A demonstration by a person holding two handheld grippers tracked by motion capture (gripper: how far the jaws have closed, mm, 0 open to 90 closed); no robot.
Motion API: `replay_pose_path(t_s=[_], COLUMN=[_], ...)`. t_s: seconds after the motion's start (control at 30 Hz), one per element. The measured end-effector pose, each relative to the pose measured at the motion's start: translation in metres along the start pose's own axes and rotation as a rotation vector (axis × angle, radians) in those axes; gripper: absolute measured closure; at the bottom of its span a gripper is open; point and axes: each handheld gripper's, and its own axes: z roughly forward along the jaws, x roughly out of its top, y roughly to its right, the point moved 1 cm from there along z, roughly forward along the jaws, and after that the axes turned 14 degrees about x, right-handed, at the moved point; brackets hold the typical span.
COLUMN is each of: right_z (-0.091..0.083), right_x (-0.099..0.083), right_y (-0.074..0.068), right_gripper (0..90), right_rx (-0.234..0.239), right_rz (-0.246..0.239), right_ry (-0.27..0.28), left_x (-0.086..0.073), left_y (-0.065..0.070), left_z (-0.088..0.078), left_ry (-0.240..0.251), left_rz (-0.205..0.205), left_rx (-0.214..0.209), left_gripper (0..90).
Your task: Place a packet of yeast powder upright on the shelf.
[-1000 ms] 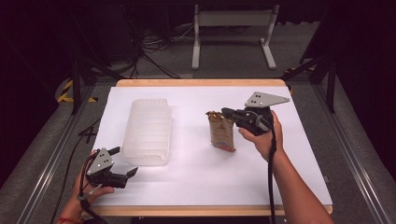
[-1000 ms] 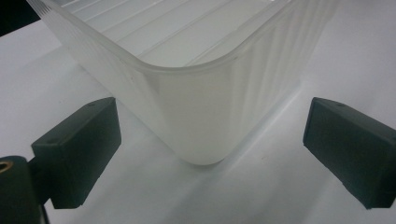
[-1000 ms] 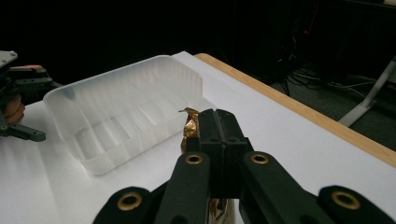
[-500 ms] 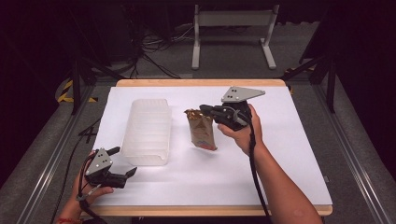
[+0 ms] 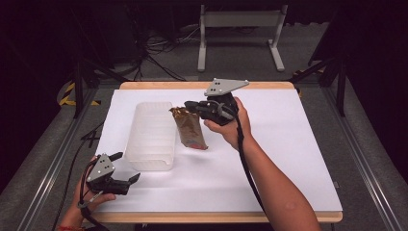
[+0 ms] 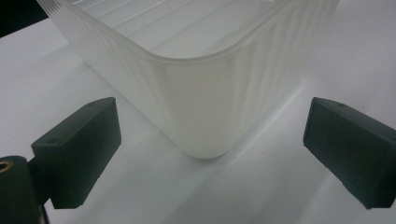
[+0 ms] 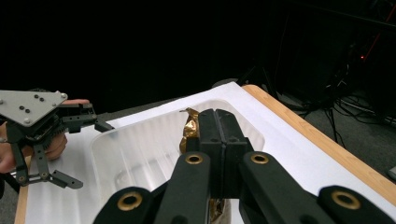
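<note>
1. A gold-brown snack packet point(image 5: 188, 127) is held clear of the white tabletop point(image 5: 288, 144), clamped by its top edge in the right tongs point(image 5: 191, 107)
2. The clear plastic tub point(image 5: 150, 137) lies just beside the packet, to its left; both long axes are seen running front to back
3. The left tongs point(image 5: 126, 168) are held apart at the tub's near corner
4. No lettering can be read

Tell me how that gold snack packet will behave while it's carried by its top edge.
The gold snack packet hangs limp from the right gripper, so it is probably floppy and may swing. It looks thin and light. Its crinkled foil seems slippery, so the shut jaws pinching just the edge could lose it.
</note>
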Motion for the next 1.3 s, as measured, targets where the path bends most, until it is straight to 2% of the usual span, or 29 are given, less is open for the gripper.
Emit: replay_pose_path(t_s=[0.43,0.87,1.3], right_z=[0.033,0.054,0.083], right_x=[0.026,0.045,0.050], right_y=[-0.003,-0.005,-0.004], right_gripper=[90.0,90.0,90.0], right_rx=[0.042,0.087,0.145], right_rz=[-0.033,-0.050,-0.065], right_ry=[0.013,0.034,0.039], left_x=[-0.002,-0.003,-0.004], left_y=[-0.002,-0.003,-0.003], left_z=[-0.003,-0.005,-0.006], left_ry=[0.002,0.003,0.006], left_rz=[-0.011,-0.012,-0.013], left_rx=[0.007,0.007,0.004], left_gripper=[5.2,5.2,5.2])
